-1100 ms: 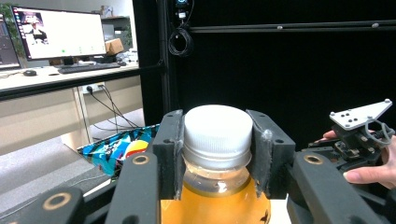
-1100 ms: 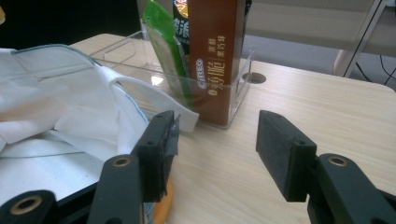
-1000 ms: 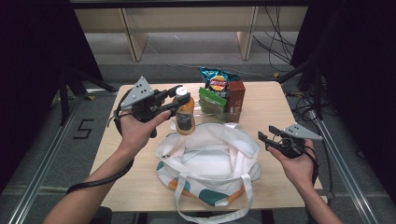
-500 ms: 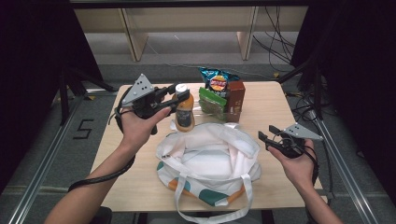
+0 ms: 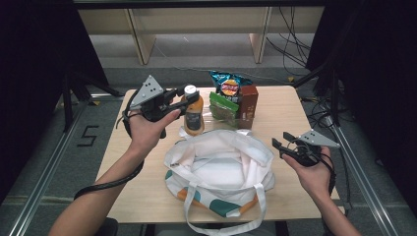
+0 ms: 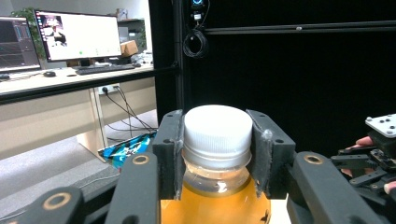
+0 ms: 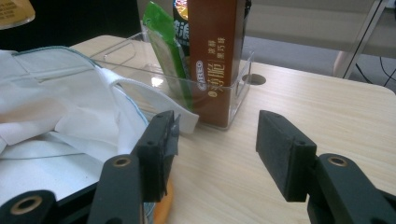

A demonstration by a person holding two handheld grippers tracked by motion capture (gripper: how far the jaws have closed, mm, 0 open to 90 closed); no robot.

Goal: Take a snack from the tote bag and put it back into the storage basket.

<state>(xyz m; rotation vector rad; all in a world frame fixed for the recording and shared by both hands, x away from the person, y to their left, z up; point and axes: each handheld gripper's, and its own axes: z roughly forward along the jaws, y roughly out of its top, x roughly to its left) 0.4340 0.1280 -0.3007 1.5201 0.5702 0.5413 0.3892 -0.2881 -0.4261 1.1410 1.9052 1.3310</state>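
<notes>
From above, the left gripper [image 5: 183, 97] is clamped on the neck of a bottle [image 5: 193, 114] of orange drink, just under its white cap [image 5: 189, 90]. The bottle stands upright or nearly so, by the far edge of the white bag [image 5: 219, 169], whose mouth lies open in the middle of the table [image 5: 280, 110]. From this height I cannot tell whether the bottle's base rests on the table or hangs just above it. Just to its right is a clear tray [image 5: 214, 116] holding a green packet [image 5: 223, 108], a brown box [image 5: 248, 105] and, behind them, a blue chip bag [image 5: 227, 84]. The right gripper [image 5: 279, 146] hovers over the table's right side, beside the bag and well apart from the bottle, holding nothing.

In the left gripper view, the two black jaws press on either side of the cap [image 6: 217, 135] and the neck below it, with the orange liquid of the bottle [image 6: 215, 210] showing between them. The blue chip bag [image 6: 133, 147] lies low at the left, and the other hand's gripper [image 6: 373, 161] shows at the right edge.

In the right gripper view, the jaws stand wide apart over bare tabletop [image 7: 299, 100]. The white bag [image 7: 65, 116] is at the left, its edge close to the left jaw. Ahead is the clear tray [image 7: 233, 98] with the brown box [image 7: 217, 51] and green packet [image 7: 169, 51] upright inside it.
</notes>
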